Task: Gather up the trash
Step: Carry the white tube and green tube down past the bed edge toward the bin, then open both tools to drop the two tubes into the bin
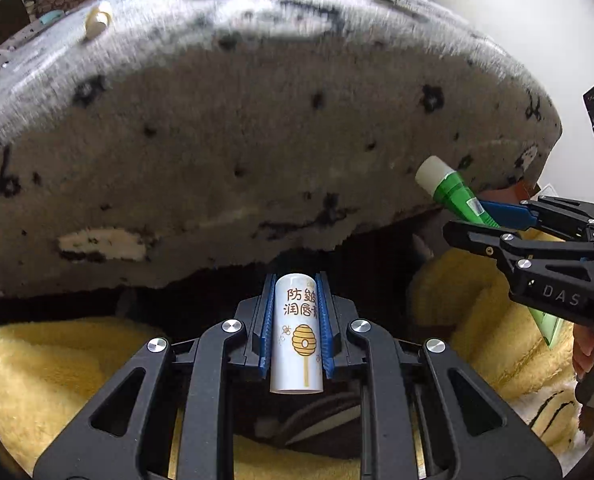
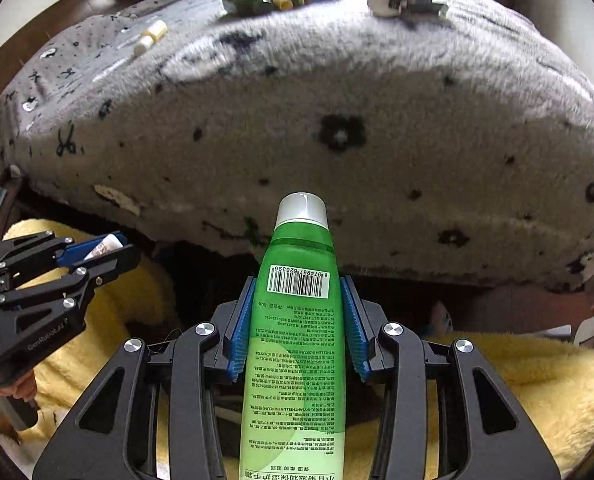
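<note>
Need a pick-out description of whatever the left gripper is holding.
Below the overhanging edge of the grey fleece blanket, the left gripper is closed on a small white lip balm tube. It bears a yellow beehive drawing and orange Chinese characters, unlike the bigger green tube in the right gripper.

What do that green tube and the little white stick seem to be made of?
The green tube looks like soft glossy plastic: translucent, printed text, with a hard-looking white cap. The white stick, a lip balm by its label, looks like rigid smooth plastic with a slight sheen; it could be a printed wrap, hard to tell.
</note>
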`<state>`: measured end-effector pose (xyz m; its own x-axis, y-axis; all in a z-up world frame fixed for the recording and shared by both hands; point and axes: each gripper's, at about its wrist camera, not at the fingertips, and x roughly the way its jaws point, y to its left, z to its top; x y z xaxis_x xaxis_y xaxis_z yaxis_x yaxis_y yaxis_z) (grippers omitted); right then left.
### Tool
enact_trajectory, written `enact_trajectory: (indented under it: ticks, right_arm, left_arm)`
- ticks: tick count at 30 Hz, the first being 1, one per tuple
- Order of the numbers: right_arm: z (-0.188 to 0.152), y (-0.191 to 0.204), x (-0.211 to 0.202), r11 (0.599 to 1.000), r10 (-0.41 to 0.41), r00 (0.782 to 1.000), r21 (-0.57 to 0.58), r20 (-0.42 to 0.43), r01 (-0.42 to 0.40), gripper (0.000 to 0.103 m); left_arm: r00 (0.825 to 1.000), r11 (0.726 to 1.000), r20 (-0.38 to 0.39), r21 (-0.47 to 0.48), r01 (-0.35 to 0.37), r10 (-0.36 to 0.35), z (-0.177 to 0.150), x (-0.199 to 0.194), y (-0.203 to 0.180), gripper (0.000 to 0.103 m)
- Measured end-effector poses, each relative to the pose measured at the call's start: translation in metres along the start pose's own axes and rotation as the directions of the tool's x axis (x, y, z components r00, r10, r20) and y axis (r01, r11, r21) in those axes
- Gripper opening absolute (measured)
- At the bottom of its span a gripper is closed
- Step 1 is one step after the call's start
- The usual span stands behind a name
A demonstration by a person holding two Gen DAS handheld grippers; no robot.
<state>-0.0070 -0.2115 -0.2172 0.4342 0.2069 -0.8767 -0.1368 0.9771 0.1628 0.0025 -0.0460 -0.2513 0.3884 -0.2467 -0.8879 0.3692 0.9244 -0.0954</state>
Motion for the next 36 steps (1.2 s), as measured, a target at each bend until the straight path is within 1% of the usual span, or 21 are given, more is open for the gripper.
enact_trajectory:
  ticks: [4, 9, 11, 13, 15, 18, 21, 23, 26, 27, 28, 29, 30, 33, 35, 36]
  right_arm:
    - [-0.012, -0.003, 0.019, 0.999, 0.025, 0.998, 0.037, -0.065, -0.023, 0.042]
    - [-0.022, -0.009, 0.048, 0.997, 0.036, 0.988, 0.08, -0.148, -0.024, 0.042]
    - [-0.027, -0.012, 0.059, 0.994, 0.047, 0.983, 0.103, -0.178, -0.028, 0.042]
    - [-0.021, -0.012, 0.068, 0.993, 0.051, 0.979, 0.112, -0.199, -0.029, 0.042]
    - [-0.022, -0.014, 0.076, 0.992, 0.061, 0.973, 0.118, -0.224, -0.035, 0.042]
    - [-0.023, -0.017, 0.089, 0.991, 0.081, 0.957, 0.126, -0.277, -0.048, 0.042]
    - [-0.023, -0.018, 0.095, 0.991, 0.084, 0.952, 0.126, -0.295, -0.049, 0.042]
    - [-0.024, -0.016, 0.099, 0.991, 0.085, 0.95, 0.129, -0.302, -0.048, 0.042]
    - [-0.017, -0.015, 0.106, 0.989, 0.087, 0.948, 0.14, -0.305, -0.045, 0.043]
    - [-0.016, -0.015, 0.106, 0.988, 0.091, 0.948, 0.143, -0.305, -0.049, 0.044]
    - [-0.009, -0.015, 0.106, 0.987, 0.097, 0.948, 0.149, -0.304, -0.053, 0.046]
    - [-0.006, -0.017, 0.103, 0.987, 0.098, 0.95, 0.153, -0.295, -0.054, 0.047]
    - [-0.003, -0.017, 0.101, 0.986, 0.098, 0.952, 0.154, -0.29, -0.055, 0.047]
    - [0.004, -0.015, 0.093, 0.988, 0.079, 0.96, 0.15, -0.269, -0.039, 0.051]
    - [0.007, -0.015, 0.087, 0.988, 0.067, 0.964, 0.149, -0.256, -0.03, 0.051]
    - [0.01, -0.014, 0.082, 0.988, 0.064, 0.968, 0.151, -0.244, -0.027, 0.054]
  left_arm:
    - [0.997, 0.999, -0.071, -0.021, 0.024, -0.025, -0.008, 0.023, 0.003, 0.018]
    - [0.989, 0.999, -0.147, -0.033, 0.029, -0.033, -0.012, 0.049, 0.007, 0.018]
    - [0.982, 0.999, -0.185, -0.04, 0.03, -0.037, -0.013, 0.061, 0.009, 0.018]
    - [0.975, 0.999, -0.217, -0.038, 0.028, -0.035, -0.011, 0.073, 0.009, 0.018]
    - [0.967, 0.999, -0.252, -0.025, 0.034, -0.039, -0.012, 0.084, 0.008, 0.018]
    - [0.954, 0.998, -0.295, -0.018, 0.054, -0.057, -0.012, 0.098, 0.004, 0.018]
    - [0.946, 0.997, -0.314, -0.017, 0.071, -0.073, -0.014, 0.105, 0.005, 0.018]
    - [0.944, 0.996, -0.317, -0.022, 0.083, -0.085, -0.014, 0.106, 0.006, 0.018]
    - [0.944, 0.995, -0.315, -0.028, 0.094, -0.098, -0.014, 0.106, 0.007, 0.028]
    - [0.944, 0.995, -0.313, -0.028, 0.098, -0.102, -0.015, 0.105, 0.007, 0.033]
    - [0.945, 0.995, -0.31, -0.027, 0.101, -0.104, -0.015, 0.103, 0.008, 0.036]
    - [0.946, 0.994, -0.306, -0.027, 0.105, -0.109, -0.014, 0.102, 0.011, 0.039]
    - [0.947, 0.994, -0.301, -0.027, 0.107, -0.11, -0.012, 0.1, 0.011, 0.044]
    - [0.954, 0.996, -0.286, -0.026, 0.088, -0.092, -0.009, 0.094, 0.011, 0.049]
    - [0.959, 0.997, -0.272, -0.029, 0.077, -0.082, -0.006, 0.087, 0.013, 0.054]
    - [0.961, 0.997, -0.264, -0.029, 0.071, -0.076, -0.005, 0.083, 0.013, 0.058]
